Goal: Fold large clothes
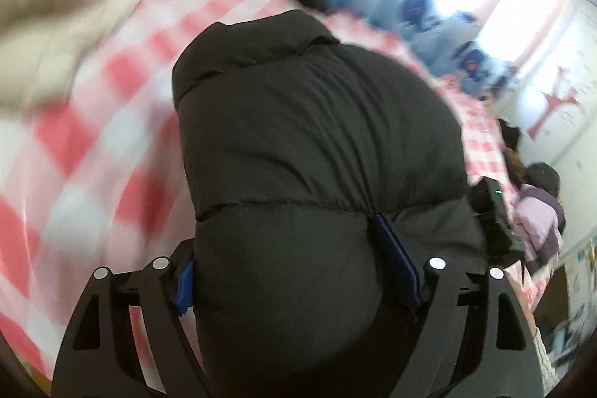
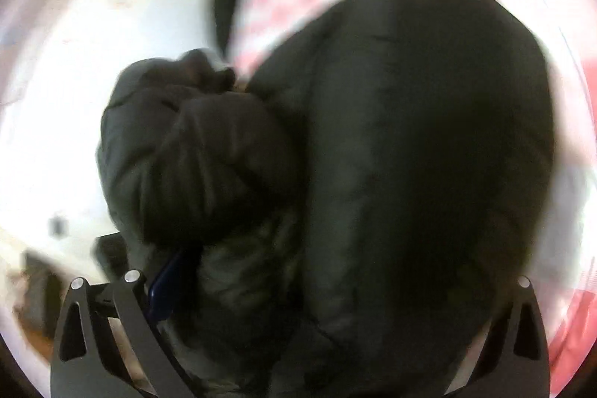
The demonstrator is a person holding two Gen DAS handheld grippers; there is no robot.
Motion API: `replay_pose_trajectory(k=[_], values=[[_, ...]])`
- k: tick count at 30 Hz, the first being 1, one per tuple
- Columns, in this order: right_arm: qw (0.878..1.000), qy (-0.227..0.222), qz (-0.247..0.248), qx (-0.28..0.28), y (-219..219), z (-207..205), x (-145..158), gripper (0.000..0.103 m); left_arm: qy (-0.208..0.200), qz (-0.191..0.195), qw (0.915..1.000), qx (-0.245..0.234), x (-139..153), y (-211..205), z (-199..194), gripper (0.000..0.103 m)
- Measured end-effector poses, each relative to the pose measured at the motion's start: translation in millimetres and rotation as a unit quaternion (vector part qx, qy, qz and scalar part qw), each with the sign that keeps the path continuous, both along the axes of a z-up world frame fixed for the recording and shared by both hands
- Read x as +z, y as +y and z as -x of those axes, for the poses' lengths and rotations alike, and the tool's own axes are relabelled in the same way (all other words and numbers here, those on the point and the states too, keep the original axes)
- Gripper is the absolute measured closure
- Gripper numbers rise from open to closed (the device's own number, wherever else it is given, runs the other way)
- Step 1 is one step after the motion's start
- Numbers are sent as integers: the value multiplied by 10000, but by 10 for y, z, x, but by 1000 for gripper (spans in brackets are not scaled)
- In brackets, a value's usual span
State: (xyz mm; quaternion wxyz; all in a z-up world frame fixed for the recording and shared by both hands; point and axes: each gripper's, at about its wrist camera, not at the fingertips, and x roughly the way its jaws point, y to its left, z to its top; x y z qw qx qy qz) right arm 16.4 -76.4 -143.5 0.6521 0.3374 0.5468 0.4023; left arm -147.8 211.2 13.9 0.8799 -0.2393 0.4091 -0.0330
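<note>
Black quilted puffer jacket, clamped in both claws.
Left claw clenched on a padded fold bulging ahead; right claw spread wide, gripping bunched bulk; pink-and-white checked bedspread beyond.

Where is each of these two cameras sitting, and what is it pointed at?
Left wrist: rides on the left gripper, looking along its fingers at a black puffer jacket bulging between them, over a pink checked cover; the two black fingers show.
Right wrist: rides on the right gripper, facing the same jacket close up and blurred, a white wall to the left; its fingers show, one largely hidden.
Shared: the jacket and the checked cover.
</note>
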Motion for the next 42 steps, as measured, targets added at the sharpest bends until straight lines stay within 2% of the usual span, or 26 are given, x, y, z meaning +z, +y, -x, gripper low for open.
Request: replay_pose_trajectory(k=[2,5,7,9,10,12,14,15,16,17,18,20,22,25,27,30,31,32,33,34,36,38,41,42], values=[[9997,207,-71,-76,-50,-16,-156,6,63,314,9995,29,-170,143,62,24],[9998,142,27,-117,-185,45,-78,6,24,241,9997,-44,-161,142,78,23],[9971,-344,442,-510,-357,111,179,6,28,136,9999,-90,-123,127,69,23],[9844,-1202,806,-1005,-464,219,560,6,72,123,9999,-69,-87,132,20,23],[9751,-1675,822,-1201,-473,270,794,6,79,83,9999,-34,-60,127,11,23],[9670,-2180,694,-1118,-335,293,1094,6,35,-64,10000,12,1,103,22,23],[9623,-2524,669,-765,-57,231,1298,6,21,-185,9998,30,-24,103,32,21],[9645,-2469,783,-513,176,136,1285,6,-1,-262,9996,52,-43,93,27,20],[9656,-2306,1117,-437,403,-4,1202,6,-23,-283,9996,73,-71,104,30,17],[9646,-2056,1599,-424,566,-156,985,6,-30,-261,9996,93,-93,111,30,16],[9672,-1789,1759,-399,626,-246,796,6,-23,-200,9997,100,-129,119,29,16],[9779,-1283,1582,-471,588,-412,400,6,89,-71,9999,25,-230,133,-36,14],[9802,-1098,1539,-597,548,-447,331,6,167,-65,9998,-11,-253,158,-31,14],[9721,-1445,1717,-686,432,-203,595,7,-39,-229,9997,105,-56,218,126,14],[9600,-2168,1560,-839,286,187,909,7,-294,-309,9989,171,98,226,275,14],[9482,-2796,1340,-695,188,724,1098,7,-630,-582,9962,143,303,142,483,14],[9451,-2805,1576,-581,209,858,1042,7,-627,-660,9958,62,306,92,496,14],[9414,-2601,2111,-385,279,927,852,7,-585,-725,9957,-5,287,53,489,14],[9433,-2307,2372,-250,310,952,623,6,-500,-784,9956,-70,239,10,468,14],[9515,-2025,2305,-237,266,951,409,6,-324,-753,9965,-170,129,-42,420,14],[9591,-1641,2284,-326,195,906,223,6,-136,-654,9976,-182,-2,-73,395,14],[9575,-1631,2327,-497,133,942,363,6,-135,-672,9975,-193,16,-108,408,14],[9457,-2316,2110,-871,38,1080,802,7,-223,-854,9958,-247,55,-165,458,14],[9370,-2632,2046,-1045,38,1064,1012,7,-214,-887,9955,-255,54,-176,454,14]])
